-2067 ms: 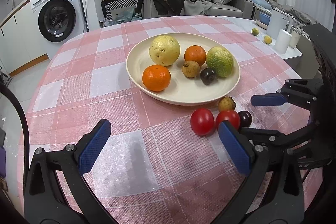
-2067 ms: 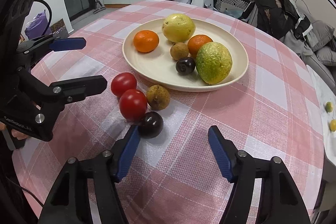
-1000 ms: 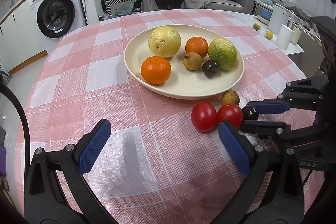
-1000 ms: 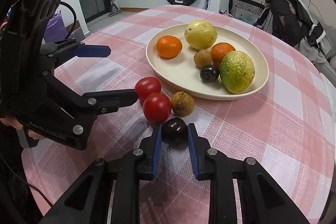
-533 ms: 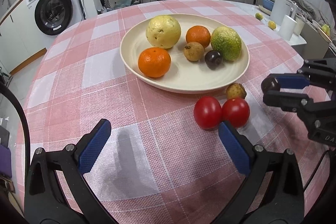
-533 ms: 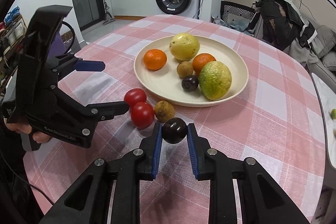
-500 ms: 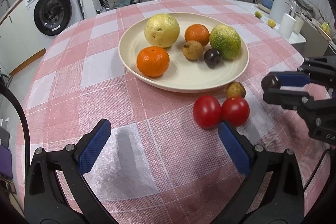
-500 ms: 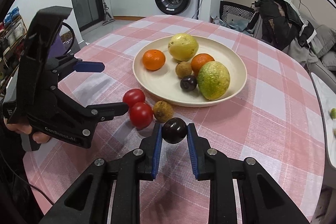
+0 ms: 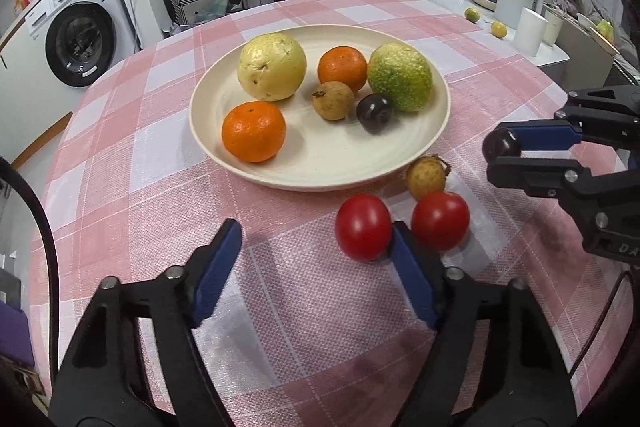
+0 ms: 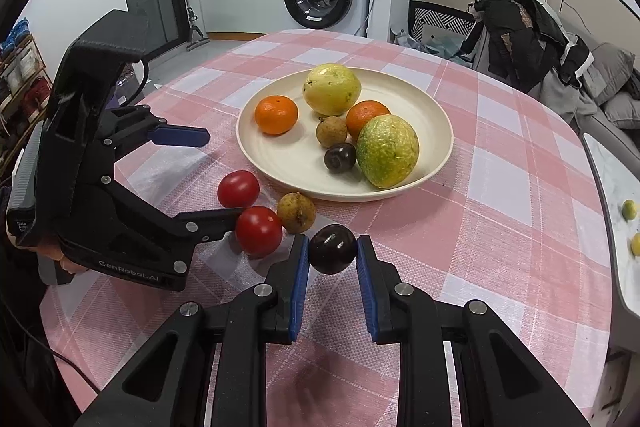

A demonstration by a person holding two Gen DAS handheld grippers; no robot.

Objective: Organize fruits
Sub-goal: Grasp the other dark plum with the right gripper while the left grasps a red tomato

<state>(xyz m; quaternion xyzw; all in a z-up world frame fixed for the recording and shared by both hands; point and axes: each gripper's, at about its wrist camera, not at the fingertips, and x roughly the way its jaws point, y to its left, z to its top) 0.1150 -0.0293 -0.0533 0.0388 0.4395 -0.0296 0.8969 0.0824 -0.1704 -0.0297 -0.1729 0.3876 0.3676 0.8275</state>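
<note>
Jaws on the right gripper [image 10: 332, 254] are clamped on a small dark plum [image 10: 333, 254] – smooth, glossy, near-black, round – blue rubbery pads pressing both sides, fruit lifted clear of the cloth. Left gripper [image 9: 316, 271] stands wide apart w/ nothing between the pads; its right pad sits just beside the left tomato [image 9: 363, 227], at the near side of it.

Table wears a pink-and-white check tablecloth [image 10: 500, 227], coarse woven texture. Mid-table is a round, shallow cream plate [image 10: 436, 115], matte. In it: a big pale-yellow guava-like fruit [image 10: 331, 89] w/ blemished skin at the far side, an orange mandarin [image 10: 276, 114] at the left, a second mandarin [image 10: 365, 117] partly behind a bumpy green-yellow oval fruit [image 10: 387, 150] at the right, a small tan rough-skinned longan [image 10: 331, 131] in the middle, and another dark plum [image 10: 340, 157] touching the green fruit.

On the cloth, just near of the plate rim – two shiny red tomatoes, the second tomato [image 10: 258, 231] to the right of the first, close together, and a tan longan w/ a dry stem [image 10: 296, 212] beside them. The held plum hangs just right of and near this cluster in the right wrist view.
</note>
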